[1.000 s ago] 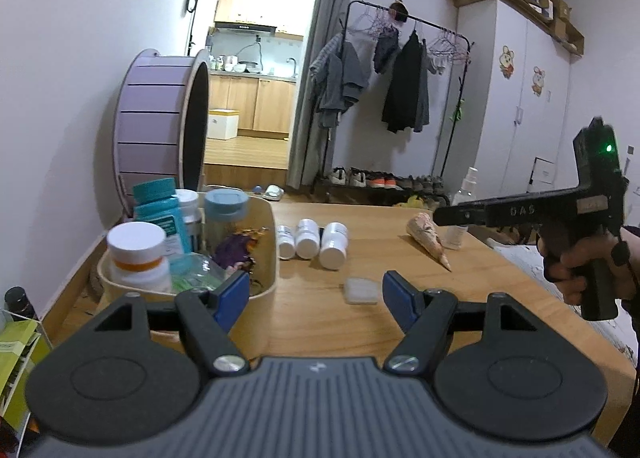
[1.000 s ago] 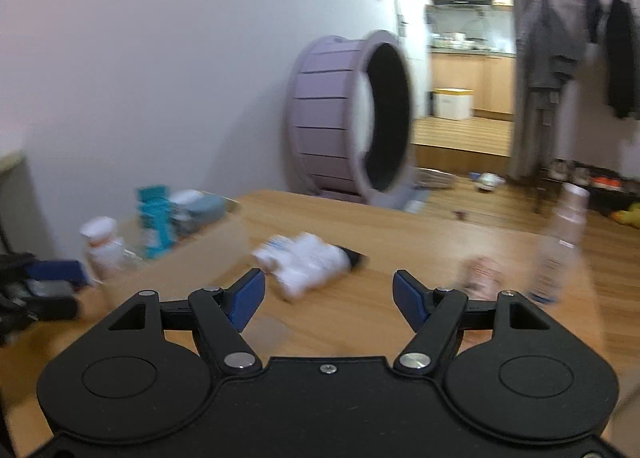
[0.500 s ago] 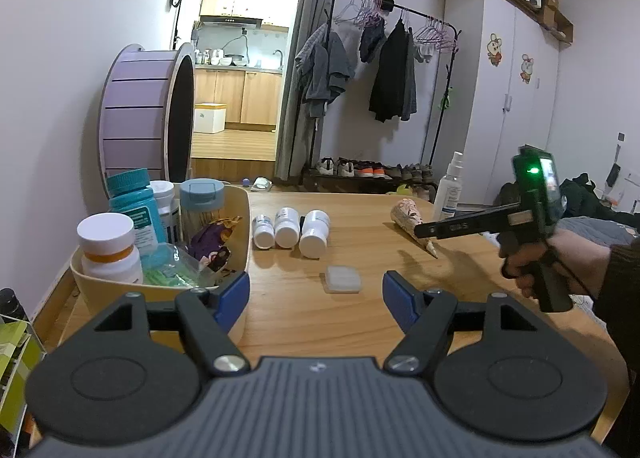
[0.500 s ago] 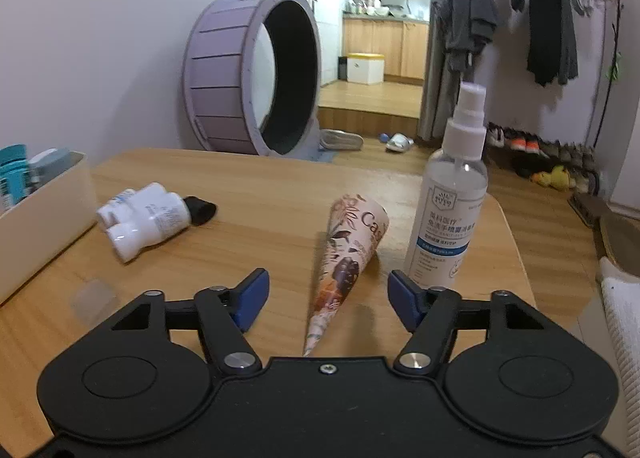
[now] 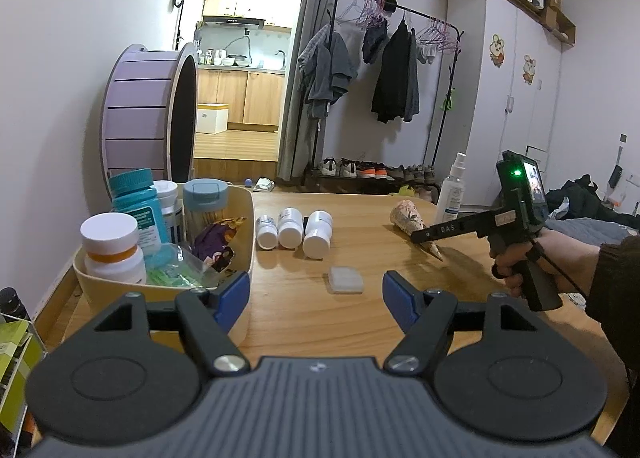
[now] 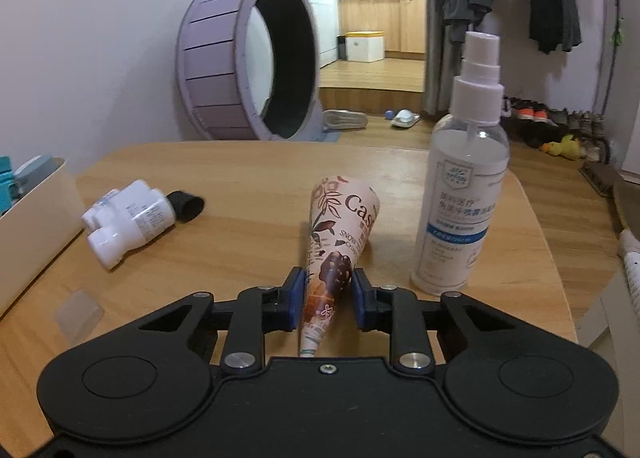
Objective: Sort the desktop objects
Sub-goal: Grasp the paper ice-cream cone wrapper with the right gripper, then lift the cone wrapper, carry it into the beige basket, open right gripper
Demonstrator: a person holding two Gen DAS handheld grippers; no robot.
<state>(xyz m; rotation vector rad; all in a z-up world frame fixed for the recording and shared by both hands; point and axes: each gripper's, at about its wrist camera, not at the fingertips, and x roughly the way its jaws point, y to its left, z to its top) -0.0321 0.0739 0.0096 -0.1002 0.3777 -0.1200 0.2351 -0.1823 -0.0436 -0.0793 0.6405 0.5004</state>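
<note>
A printed paper ice-cream cone lies on the wooden table, tip toward me. My right gripper has closed its blue pads on the cone's narrow half; the cone also shows in the left wrist view. My left gripper is open and empty above the table's near side. A cream bin at the left holds several bottles and packets. Three white bottles lie side by side mid-table. A small translucent box lies just ahead of the left gripper.
A clear spray bottle stands right of the cone, close to the right gripper. A purple wheel stands on the floor beyond the table. A rack with green packets is at the table's left edge.
My right gripper swung from the white bottles to the cone, moved in and closed on it. The left gripper stayed open and drew back a little.
</note>
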